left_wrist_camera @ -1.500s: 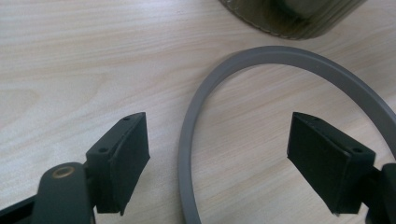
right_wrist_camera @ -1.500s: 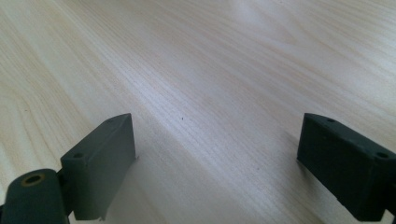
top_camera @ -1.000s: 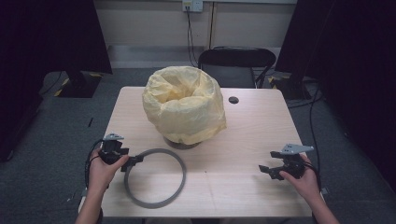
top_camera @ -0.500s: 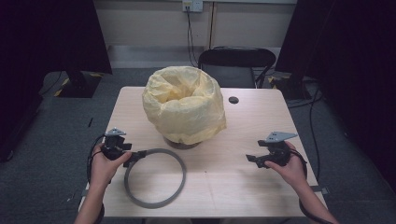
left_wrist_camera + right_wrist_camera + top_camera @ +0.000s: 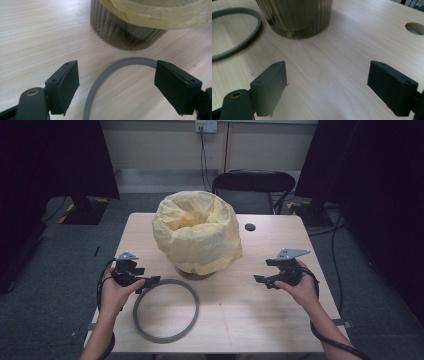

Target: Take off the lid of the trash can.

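A ribbed grey bin [image 5: 194,270] [image 5: 125,35] [image 5: 297,17] stands mid-table, draped with a puffy yellow bag liner [image 5: 196,232] [image 5: 160,12]. A flat grey ring [image 5: 166,310] [image 5: 110,75] [image 5: 237,45] lies on the wood in front of it, to the left. My left gripper [image 5: 145,281] [image 5: 116,87] is open, its jaws straddling the ring's far arc just above the table. My right gripper [image 5: 262,280] [image 5: 328,87] is open over bare wood to the right of the bin, pointing toward it, with nothing between its jaws.
The light wooden table [image 5: 260,320] has a round cable hole [image 5: 250,227] [image 5: 415,27] at the back right. A black chair [image 5: 252,187] stands behind the table. Dark curtains hang at both sides, and cables trail over the floor.
My right gripper has moved forward and left, toward the bin. The left gripper shifted slightly forward along the ring's edge. Bin, liner and ring stayed put.
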The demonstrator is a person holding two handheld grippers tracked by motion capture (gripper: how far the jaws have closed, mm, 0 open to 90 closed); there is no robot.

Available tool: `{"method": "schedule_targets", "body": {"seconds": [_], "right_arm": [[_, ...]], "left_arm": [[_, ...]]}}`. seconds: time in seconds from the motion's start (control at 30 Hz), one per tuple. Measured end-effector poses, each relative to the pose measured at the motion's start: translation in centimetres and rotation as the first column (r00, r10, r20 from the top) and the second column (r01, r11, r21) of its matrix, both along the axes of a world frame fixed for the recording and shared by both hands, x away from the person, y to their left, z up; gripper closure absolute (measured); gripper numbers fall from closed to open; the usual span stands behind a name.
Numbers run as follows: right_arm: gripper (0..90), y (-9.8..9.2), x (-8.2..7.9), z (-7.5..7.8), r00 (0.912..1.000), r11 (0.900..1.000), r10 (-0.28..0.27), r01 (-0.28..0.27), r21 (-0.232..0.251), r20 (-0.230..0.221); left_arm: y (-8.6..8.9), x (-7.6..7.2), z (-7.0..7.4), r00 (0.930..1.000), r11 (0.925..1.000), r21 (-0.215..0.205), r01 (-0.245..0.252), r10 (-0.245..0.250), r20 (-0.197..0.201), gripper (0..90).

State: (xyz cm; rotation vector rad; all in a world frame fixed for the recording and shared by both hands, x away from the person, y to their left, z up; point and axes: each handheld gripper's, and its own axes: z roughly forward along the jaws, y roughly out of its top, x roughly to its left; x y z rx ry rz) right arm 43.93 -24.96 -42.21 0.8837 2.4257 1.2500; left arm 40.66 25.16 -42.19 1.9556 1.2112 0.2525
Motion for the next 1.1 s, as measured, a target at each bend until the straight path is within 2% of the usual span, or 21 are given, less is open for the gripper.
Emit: {"method": "schedule_targets", "body": {"seconds": [0.2,0.37,0.47,0.57,0.7,0.77,0.87,0.93,1.0,1.1], "right_arm": [[14.6,0.8,0.7,1.4,0.9998,1.000,-0.003,0.003,0.009,0.019],[14.6,1.5,1.1,2.0,0.9996,1.000,0.011,-0.011,0.004,0.026],[14.6,2.1,1.3,2.3,0.9996,1.000,0.013,-0.014,0.023,0.024],[14.6,3.1,1.6,2.8,0.9992,0.999,0.026,-0.027,0.028,0.032],[14.5,3.9,1.8,3.5,0.9982,0.999,0.039,-0.040,0.027,0.047],[14.5,4.3,2.0,3.8,0.9980,0.999,0.042,-0.043,0.031,0.047],[14.5,4.6,2.1,4.0,0.9976,0.998,0.049,-0.050,0.028,0.050],[14.5,4.7,2.2,4.3,0.9969,0.998,0.056,-0.058,0.040,0.056],[14.5,4.8,2.4,4.6,0.9966,0.997,0.056,-0.059,0.045,0.060],[14.6,4.9,2.6,4.9,0.9970,0.997,0.047,-0.050,0.055,0.061]], "left_arm": [[-0.5,0.5,0.5,0.9997,0.9998,0.009,0.019,-0.019,0.015,19.3],[-0.7,0.9,0.7,0.9992,0.9999,-0.003,0.016,-0.016,0.037,19.6],[-1.0,1.2,1.0,0.9986,0.9993,-0.035,0.012,-0.010,0.052,19.9],[-1.5,1.4,1.4,0.9963,0.9988,-0.025,0.043,-0.041,0.076,19.7],[-1.9,1.6,1.5,0.9951,0.9985,-0.036,0.043,-0.039,0.091,19.5],[-2.1,1.8,1.5,0.9957,0.9984,-0.038,0.043,-0.040,0.084,19.9],[-2.3,2.0,1.4,0.9936,0.9964,-0.044,0.073,-0.068,0.090,19.6],[-2.4,2.1,1.4,0.9939,0.9972,-0.034,0.067,-0.063,0.090,19.2],[-2.6,2.4,1.3,0.9950,0.9973,-0.044,0.060,-0.056,0.083,19.4],[-3.1,2.7,1.4,0.9936,0.9968,-0.045,0.066,-0.061,0.095,19.1]]}}
